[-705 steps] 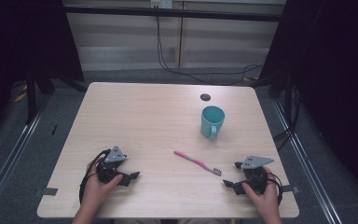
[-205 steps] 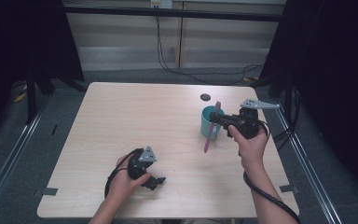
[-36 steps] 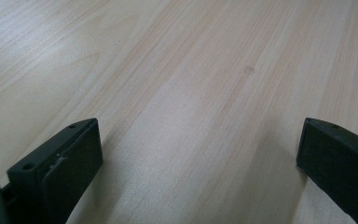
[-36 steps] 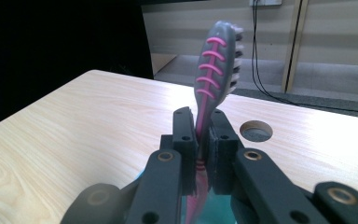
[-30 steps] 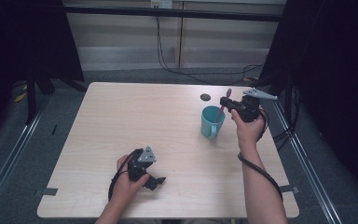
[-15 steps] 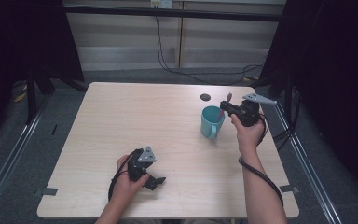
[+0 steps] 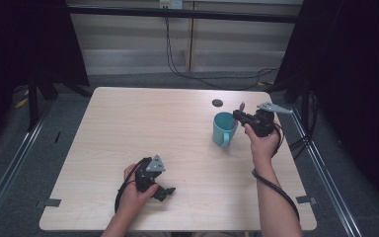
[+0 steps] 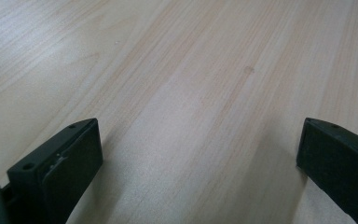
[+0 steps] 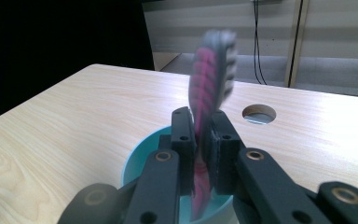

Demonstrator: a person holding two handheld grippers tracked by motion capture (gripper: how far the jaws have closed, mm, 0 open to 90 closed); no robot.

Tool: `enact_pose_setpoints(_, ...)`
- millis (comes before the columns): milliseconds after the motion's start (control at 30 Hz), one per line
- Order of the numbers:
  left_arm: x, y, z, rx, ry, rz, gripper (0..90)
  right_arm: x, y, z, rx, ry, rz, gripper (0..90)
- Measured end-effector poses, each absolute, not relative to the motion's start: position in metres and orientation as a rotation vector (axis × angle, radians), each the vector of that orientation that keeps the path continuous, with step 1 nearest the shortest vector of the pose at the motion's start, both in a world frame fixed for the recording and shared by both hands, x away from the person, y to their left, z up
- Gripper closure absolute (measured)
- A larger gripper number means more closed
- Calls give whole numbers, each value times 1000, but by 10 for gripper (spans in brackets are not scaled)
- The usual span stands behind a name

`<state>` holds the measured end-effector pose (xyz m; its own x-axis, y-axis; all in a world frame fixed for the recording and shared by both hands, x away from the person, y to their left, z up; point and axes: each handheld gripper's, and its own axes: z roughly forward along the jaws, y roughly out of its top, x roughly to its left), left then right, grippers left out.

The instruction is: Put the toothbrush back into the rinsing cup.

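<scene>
**Near the tabletop's right edge: brush over cup**

Near the right edge, toward the far corner: cup (image 7: 224, 128), teal, upright, handle toward the near edge. Directly above it: right gripper (image 9: 202, 140), clamped on brush (image 9: 210, 79); bristle end up, handle end dipping inside the rim, probably so as to drop in upright. Near the near edge, left of centre: left gripper (image 7: 164, 191), jaws apart, idle, resting on bare tabletop (image 8: 205, 84), out of the way.
</scene>
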<state>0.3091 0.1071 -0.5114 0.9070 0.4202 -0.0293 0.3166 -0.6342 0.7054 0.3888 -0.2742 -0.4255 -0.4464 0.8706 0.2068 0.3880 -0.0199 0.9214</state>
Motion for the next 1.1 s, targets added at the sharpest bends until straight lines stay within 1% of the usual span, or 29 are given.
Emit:
enact_pose_setpoints(200, 309, 107, -511, 2306, 523, 177, 0, 389, -274, -428, 1321, 1828, 1469, 825)
enact_pose_setpoints(300, 309, 107, -511, 2306, 523, 177, 0, 389, -274, -428, 1325, 1829, 1466, 804)
enact_pose_setpoints(367, 309, 107, -511, 2306, 523, 177, 0, 389, -274, -428, 1333, 1833, 1449, 768)
enact_pose_setpoints(400, 309, 107, -511, 2306, 523, 177, 0, 389, -274, -428, 1333, 1833, 1449, 768)
enact_pose_setpoints(433, 309, 107, -511, 2306, 523, 176, 0, 389, -276, -429, 1342, 1832, 1440, 732)
enact_pose_setpoints(467, 309, 107, -511, 2306, 523, 176, 0, 389, -276, -429, 1342, 1832, 1440, 732)
enact_pose_setpoints(567, 309, 107, -511, 2307, 521, 176, 0, 388, -277, -429, 1360, 1822, 1434, 628)
enact_pose_setpoints(600, 309, 107, -511, 2307, 521, 176, 0, 388, -277, -429, 1360, 1822, 1434, 628)
enact_pose_setpoints(633, 309, 107, -511, 2307, 521, 176, 0, 387, -278, -429, 1369, 1812, 1431, 597)
enact_pose_setpoints(667, 309, 107, -511, 2307, 521, 176, 0, 387, -279, -430, 1376, 1810, 1432, 584)
enact_pose_setpoints(700, 309, 107, -511, 2307, 521, 176, 0, 386, -280, -430, 1373, 1816, 1427, 545)
enact_pose_setpoints(733, 309, 107, -511, 2307, 521, 176, 0, 386, -280, -430, 1373, 1816, 1427, 545)
enact_pose_setpoints(767, 309, 107, -511, 2306, 521, 176, 0, 384, -281, -430, 1380, 1825, 1422, 508)
enact_pose_setpoints(933, 309, 107, -511, 2307, 521, 176, 0, 381, -281, -431, 1378, 1852, 1399, 472)
enact_pose_setpoints(967, 309, 107, -511, 2306, 522, 176, 0, 378, -282, -430, 1379, 1857, 1407, 446)
enact_pose_setpoints(1067, 309, 107, -511, 2306, 523, 176, 0, 376, -281, -429, 1375, 1870, 1388, 424)
enact_pose_setpoints(1100, 309, 107, -511, 2306, 523, 176, 0, 374, -282, -428, 1375, 1881, 1395, 397)
